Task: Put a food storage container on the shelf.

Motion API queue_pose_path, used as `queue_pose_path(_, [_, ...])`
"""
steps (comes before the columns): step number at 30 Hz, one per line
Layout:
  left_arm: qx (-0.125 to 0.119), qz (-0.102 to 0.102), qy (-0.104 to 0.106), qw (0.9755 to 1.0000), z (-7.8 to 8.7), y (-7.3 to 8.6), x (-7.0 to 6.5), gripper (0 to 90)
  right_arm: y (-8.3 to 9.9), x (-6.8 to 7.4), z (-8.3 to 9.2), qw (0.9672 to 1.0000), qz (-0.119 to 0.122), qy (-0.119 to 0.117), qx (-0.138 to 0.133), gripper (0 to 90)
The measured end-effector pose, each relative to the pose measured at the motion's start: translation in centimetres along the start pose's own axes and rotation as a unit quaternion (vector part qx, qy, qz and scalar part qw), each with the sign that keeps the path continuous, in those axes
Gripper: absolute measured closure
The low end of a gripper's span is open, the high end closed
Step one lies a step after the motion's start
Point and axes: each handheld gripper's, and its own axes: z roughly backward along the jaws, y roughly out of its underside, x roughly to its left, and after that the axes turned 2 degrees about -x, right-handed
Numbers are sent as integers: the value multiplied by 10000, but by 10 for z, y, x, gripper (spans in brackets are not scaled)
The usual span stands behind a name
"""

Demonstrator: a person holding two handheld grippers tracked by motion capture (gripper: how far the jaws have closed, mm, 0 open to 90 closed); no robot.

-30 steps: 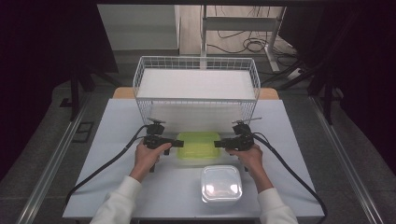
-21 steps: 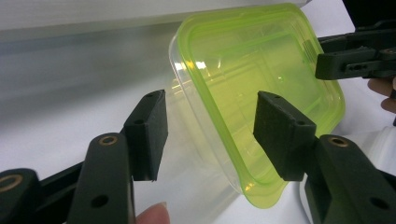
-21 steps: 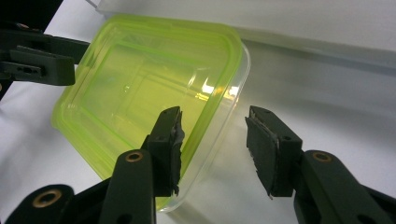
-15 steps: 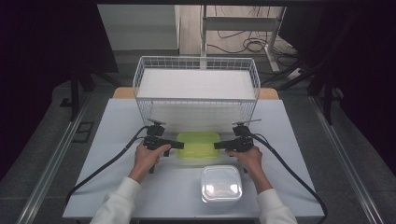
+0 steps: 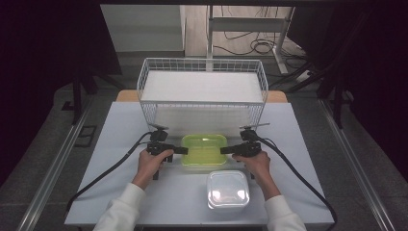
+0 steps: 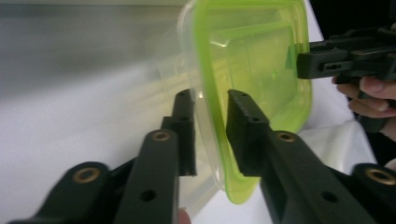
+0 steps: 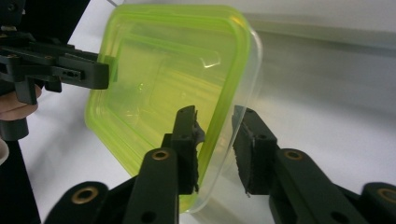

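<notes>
The green-lidded container (image 5: 204, 150) sits near the middle of the white table (image 5: 120, 125), just in front of the wire basket (image 5: 202, 89) that takes up the far edge. The left gripper (image 5: 182, 150) straddles the container's left rim and the right gripper (image 5: 226, 150) its right rim. Both pairs of jaws have just been closing. In the left gripper view the lid's green edge (image 6: 219, 140) runs between the jaws, which look pressed onto it. In the right gripper view the rim (image 7: 219, 135) lies between the jaws, one pad against it and the other still a little off. A second container with a clear lid (image 5: 228, 189) stands close to the near edge, just in front of the green one and beside the right hand (image 5: 255, 163). Bare tabletop lies open toward the left and right edges.
</notes>
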Motion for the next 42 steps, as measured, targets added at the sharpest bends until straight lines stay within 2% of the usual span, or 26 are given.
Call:
queue_pose_path(3, [-172,-45,51,9998,5,-1,-4,786,0,2,2,10000,50,22,-75,769])
queue_pose_path(9, [-306,-152,64,9994,12,-1,-11,793,-1,7,10,9996,181,-34,-215,778])
queue_pose_path(15, [-489,-391,183,9979,24,0,-20,790,-1,14,19,9983,413,-84,-413,782])
queue_pose_path(22, [-720,-652,375,9946,39,1,-32,785,-2,26,35,9946,672,-229,-752,783])
queue_pose_path(26, [-827,-998,88,9915,45,2,-46,786,-1,32,40,9933,878,-106,-746,782])
queue_pose_path(29, [-877,-1070,177,9902,49,2,-48,785,-1,37,45,9917,981,-104,-828,782])
queue_pose_path(32, [-923,-1146,173,9890,52,3,-51,785,-1,42,48,9900,1106,-51,-874,782])
queue_pose_path(37, [-1030,-1358,170,9852,60,3,-59,784,-1,47,54,9875,1228,-87,-987,781])
queue_pose_path(42, [-1133,-1481,210,9822,67,3,-68,782,-3,52,63,9849,1302,-158,-1133,782])
